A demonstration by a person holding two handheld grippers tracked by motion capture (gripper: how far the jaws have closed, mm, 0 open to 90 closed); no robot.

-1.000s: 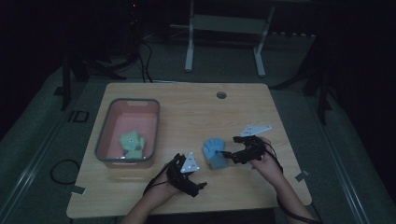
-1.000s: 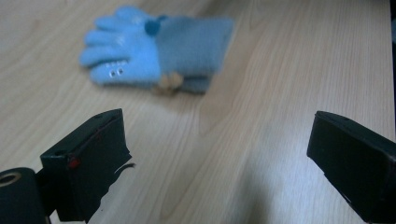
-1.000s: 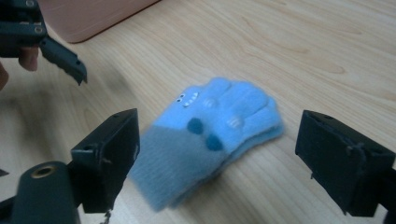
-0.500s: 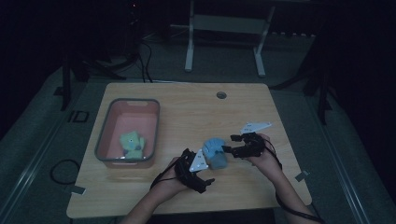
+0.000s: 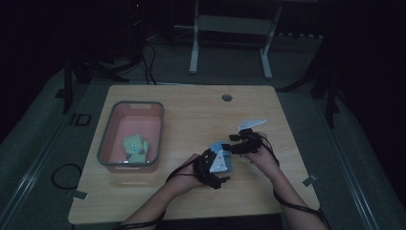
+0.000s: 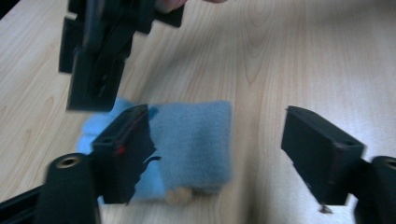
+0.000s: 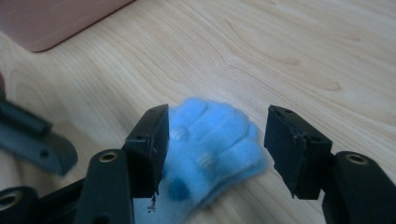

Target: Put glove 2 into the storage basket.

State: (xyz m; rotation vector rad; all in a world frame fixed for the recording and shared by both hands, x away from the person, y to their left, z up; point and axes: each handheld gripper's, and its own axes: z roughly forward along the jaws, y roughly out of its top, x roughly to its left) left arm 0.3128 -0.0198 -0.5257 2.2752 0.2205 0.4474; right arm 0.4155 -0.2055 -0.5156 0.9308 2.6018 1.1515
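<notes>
Blue fleece glove (image 7: 212,144) lay flat on the wooden table (image 5: 191,120), near the front edge on my side, right of the pink bin (image 5: 111,143) and well apart from it. A green soft toy (image 5: 135,147) sat inside that bin.

Both my grippers met over the glove from opposite ends. My left gripper (image 6: 217,154) came at the cuff end; its jaws had just been closing but stood apart, one pad (image 6: 123,149) over the cloth, the other out over bare wood, not clamped. My right gripper (image 7: 212,149) straddled the finger end; its jaws had just been closing too, with the glove between them and a gap showing at the far pad. I judged neither had bitten.

Handling, as I read it: light, soft, limp, fuzzy pile. It should fold and sag when lifted, with little risk of breakage and fair friction on the pads. Small pale patches (image 7: 204,161) on the fingers looked like grip dots. Best hold seemed the thicker cuff hem on one side and the bunched fingers on the other, pinching down to the table so the pads gather cloth rather than skate over it.

Surface was pale wood grain, smooth and level, with a cable hole (image 5: 227,97) at the far side. Room was dim, with dark carpet, loose cables and a white stand (image 5: 230,38) beyond the table.
</notes>
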